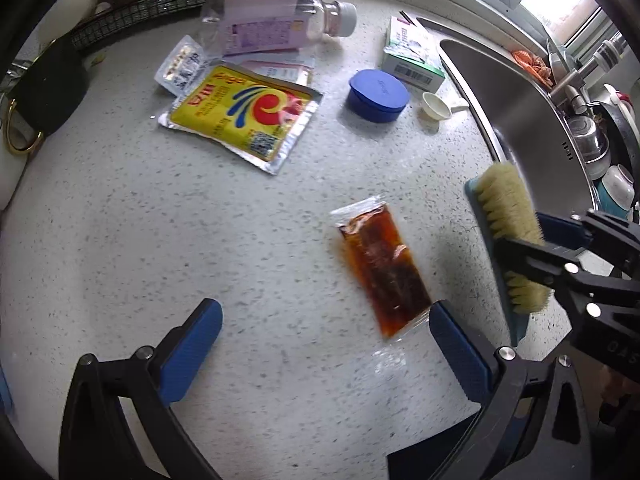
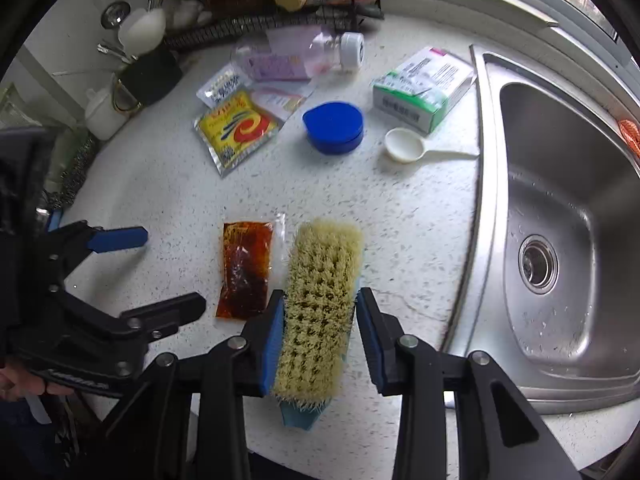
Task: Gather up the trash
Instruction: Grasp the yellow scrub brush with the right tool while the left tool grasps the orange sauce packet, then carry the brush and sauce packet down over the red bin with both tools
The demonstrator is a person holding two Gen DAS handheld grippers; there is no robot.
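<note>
A clear sachet of red-brown sauce (image 1: 382, 270) lies on the speckled counter; it also shows in the right wrist view (image 2: 245, 268). My left gripper (image 1: 326, 316) is open just above the counter, its right finger beside the sachet's near end. My right gripper (image 2: 318, 320) is shut on a scrub brush (image 2: 320, 304) with pale bristles and a blue back, held just right of the sachet; the brush also shows in the left wrist view (image 1: 508, 236). Further back lie a yellow foil packet (image 1: 244, 114), a small white packet (image 1: 182, 66) and a clear plastic bottle (image 1: 276, 22).
A blue round lid (image 2: 334, 128), a white scoop (image 2: 408, 146) and a green-white carton (image 2: 424, 86) lie near the steel sink (image 2: 560, 216) on the right. A wire rack (image 2: 280, 4) and utensils stand at the back, a cup (image 2: 102, 110) at left.
</note>
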